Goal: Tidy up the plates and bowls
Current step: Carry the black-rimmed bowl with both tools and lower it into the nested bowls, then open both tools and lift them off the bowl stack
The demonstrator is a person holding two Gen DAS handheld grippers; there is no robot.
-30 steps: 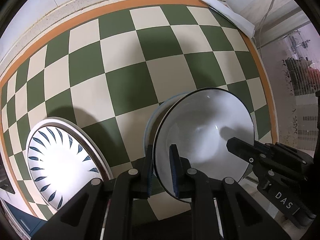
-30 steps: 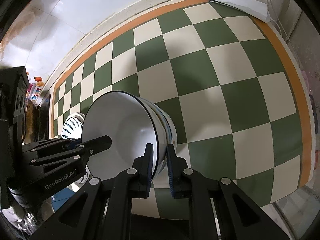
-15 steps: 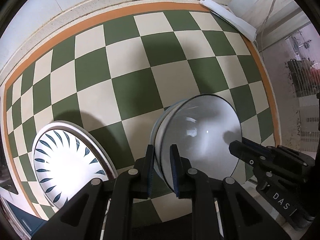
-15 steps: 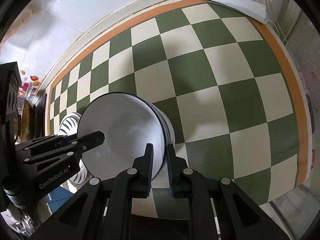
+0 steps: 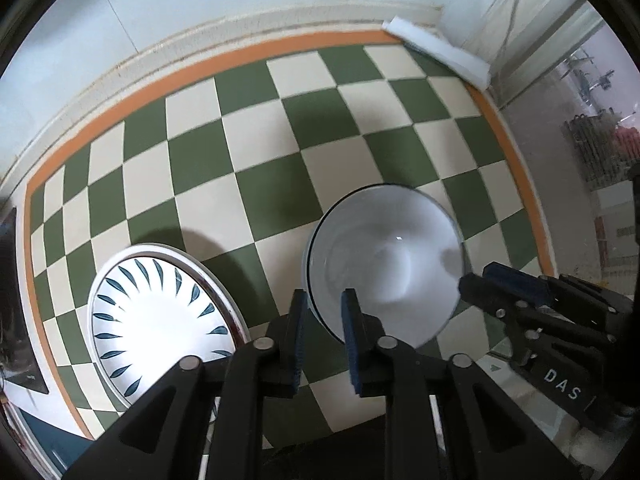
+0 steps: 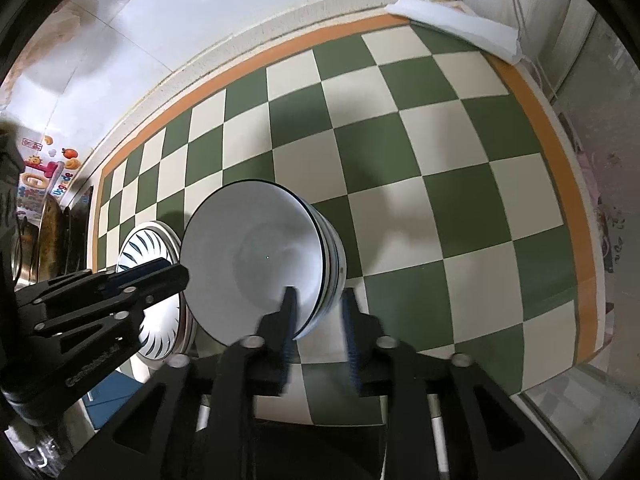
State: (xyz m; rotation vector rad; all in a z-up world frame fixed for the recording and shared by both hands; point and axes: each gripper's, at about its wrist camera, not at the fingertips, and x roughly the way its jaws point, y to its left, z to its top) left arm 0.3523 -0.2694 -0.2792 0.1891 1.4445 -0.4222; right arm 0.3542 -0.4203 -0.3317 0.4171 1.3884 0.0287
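Note:
A stack of white bowls with dark rims (image 5: 386,264) (image 6: 260,260) sits on the green and cream checkered cloth. My left gripper (image 5: 322,312) has its jaws parted around the stack's near-left rim. My right gripper (image 6: 318,312) has its jaws parted around the stack's near-right rim, and its fingers are motion-blurred. A white plate with dark blue leaf marks (image 5: 160,324) (image 6: 150,248) lies on a metal-rimmed plate to the left of the bowls.
The checkered cloth (image 5: 280,140) has an orange border and ends at a white wall behind. A folded white cloth (image 5: 436,50) (image 6: 456,24) lies at the far right corner. The table's right edge (image 6: 588,240) is near the bowls.
The top bowl has come down level onto the stack. Both grippers' jaws have spread apart and let go of its rim. Both cameras have risen a little.

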